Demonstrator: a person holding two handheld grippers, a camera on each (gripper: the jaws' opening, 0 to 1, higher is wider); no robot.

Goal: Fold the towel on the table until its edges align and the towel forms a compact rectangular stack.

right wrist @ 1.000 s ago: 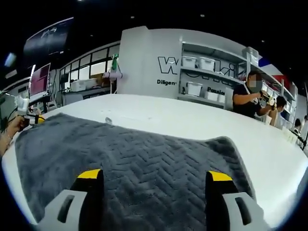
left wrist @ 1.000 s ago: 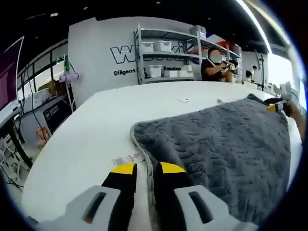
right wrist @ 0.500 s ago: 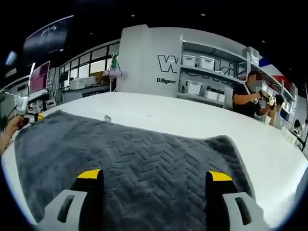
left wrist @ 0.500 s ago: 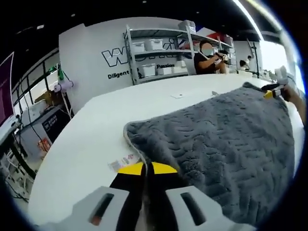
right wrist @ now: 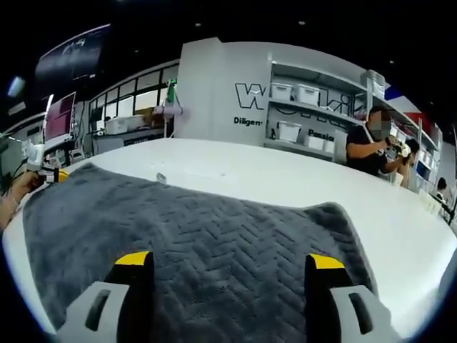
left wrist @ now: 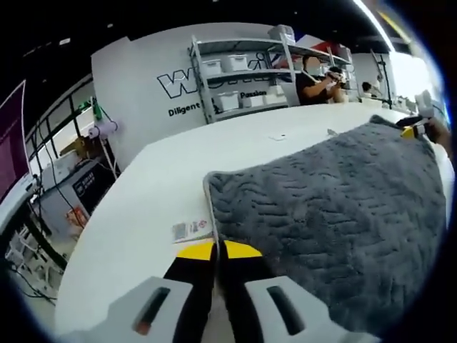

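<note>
A grey towel (left wrist: 328, 207) with a herringbone texture lies flat on the white table (left wrist: 143, 207). My left gripper (left wrist: 218, 250) is shut on the towel's near left edge, its yellow-tipped jaws pressed together over the hem. A white care tag (left wrist: 191, 230) lies just left of the jaws. In the right gripper view the same towel (right wrist: 200, 229) spreads out below my right gripper (right wrist: 228, 261), whose jaws stand wide open above it with nothing between them. The right gripper (left wrist: 416, 130) shows at the towel's far corner, and the left gripper (right wrist: 43, 173), in a hand, at the far left corner.
A metal shelf unit with white bins (left wrist: 243, 78) stands behind the table by a lettered wall. A person (right wrist: 368, 146) works at the back right. A small pale object (left wrist: 276, 136) lies on the table past the towel. Bare table (right wrist: 285, 182) stretches beyond the towel.
The left jaws went from slightly apart to pressed shut on the towel's edge, and that view shifted a little. The right gripper stays open and still.
</note>
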